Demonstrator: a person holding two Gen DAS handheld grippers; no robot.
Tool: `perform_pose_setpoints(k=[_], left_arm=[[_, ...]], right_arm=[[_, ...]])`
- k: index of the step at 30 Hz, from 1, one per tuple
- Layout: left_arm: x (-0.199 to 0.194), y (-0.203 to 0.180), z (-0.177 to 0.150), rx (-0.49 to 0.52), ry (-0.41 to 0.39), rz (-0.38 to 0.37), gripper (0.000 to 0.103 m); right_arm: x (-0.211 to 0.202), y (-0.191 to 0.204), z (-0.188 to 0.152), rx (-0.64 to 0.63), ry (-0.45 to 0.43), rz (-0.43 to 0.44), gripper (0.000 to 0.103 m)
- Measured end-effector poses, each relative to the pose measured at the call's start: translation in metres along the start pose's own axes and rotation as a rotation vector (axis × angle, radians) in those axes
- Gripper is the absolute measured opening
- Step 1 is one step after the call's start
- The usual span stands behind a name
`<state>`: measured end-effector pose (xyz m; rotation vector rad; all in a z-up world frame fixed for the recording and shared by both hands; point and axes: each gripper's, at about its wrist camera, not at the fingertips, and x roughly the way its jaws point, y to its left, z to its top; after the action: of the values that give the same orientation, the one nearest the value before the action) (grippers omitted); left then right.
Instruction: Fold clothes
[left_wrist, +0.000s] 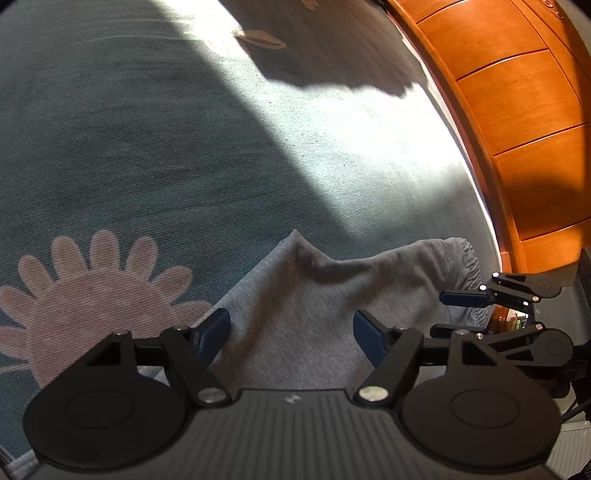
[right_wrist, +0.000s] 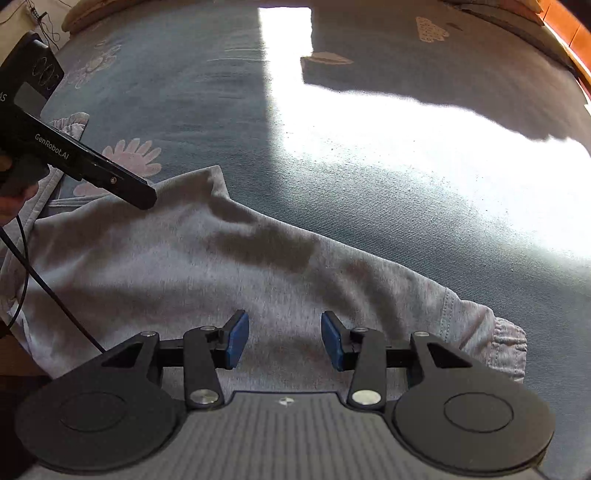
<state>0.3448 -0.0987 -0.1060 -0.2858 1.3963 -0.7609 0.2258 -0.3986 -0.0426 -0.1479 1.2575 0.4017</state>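
Note:
A grey knit garment (right_wrist: 177, 266) lies spread on a blue-grey bed cover (right_wrist: 369, 184), one long part ending in a gathered cuff (right_wrist: 506, 343) at the right. My right gripper (right_wrist: 285, 339) is open just above the garment's near edge, nothing between its blue pads. My left gripper (left_wrist: 291, 332) is also open, hovering over a raised fold of the same garment (left_wrist: 314, 291). In the right wrist view the left gripper (right_wrist: 146, 197) points down at the garment's far corner. The right gripper (left_wrist: 456, 312) shows open at the right edge of the left wrist view, beside the cuff (left_wrist: 461, 258).
The bed cover (left_wrist: 184, 147) carries pink flower prints (left_wrist: 92, 291) and a bright patch of sunlight (right_wrist: 406, 147). An orange wooden panel (left_wrist: 517, 110) borders the bed on the right. A hand (right_wrist: 11, 203) and a black cable (right_wrist: 44, 288) are at the left.

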Motion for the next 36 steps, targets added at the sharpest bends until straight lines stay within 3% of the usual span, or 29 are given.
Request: perform_pose_setpoints(k=[6,12,15,20,27,28,30,33,36], left_arm=[[-0.002,-0.002,-0.014,0.030,0.022,-0.062,0.073],[0.005,0.017,-0.020,-0.036,0.024,-0.107,0.077],[0.005,0.021,-0.022,-0.039,0.015,-0.135,0.078],[0.005,0.029,-0.026,-0.051,0.001,-0.176,0.079],[0.006,0.038,-0.028,-0.064,-0.003,-0.228,0.079],[0.006,0.040,-0.028,-0.071,-0.003,-0.237,0.079],[0.006,0.042,-0.028,-0.082,-0.003,-0.250,0.079],[0.007,0.044,-0.028,-0.093,-0.001,-0.261,0.080],[0.007,0.043,-0.027,-0.101,0.002,-0.256,0.080]], right_arm=[[0.009,0.017,0.040,-0.060,-0.003,0.035,0.048],[0.039,0.030,0.089,-0.109,-0.016,0.108,0.043],[0.062,0.028,0.107,-0.077,0.012,0.160,0.041],[0.093,0.019,0.120,-0.014,0.119,0.327,0.042],[0.108,0.015,0.135,-0.147,0.175,0.445,0.040],[0.110,0.013,0.139,-0.164,0.184,0.464,0.039],[0.114,0.008,0.146,-0.181,0.201,0.502,0.016],[0.114,0.000,0.156,-0.149,0.213,0.553,0.014],[0.105,-0.001,0.153,-0.118,0.197,0.527,0.013]])
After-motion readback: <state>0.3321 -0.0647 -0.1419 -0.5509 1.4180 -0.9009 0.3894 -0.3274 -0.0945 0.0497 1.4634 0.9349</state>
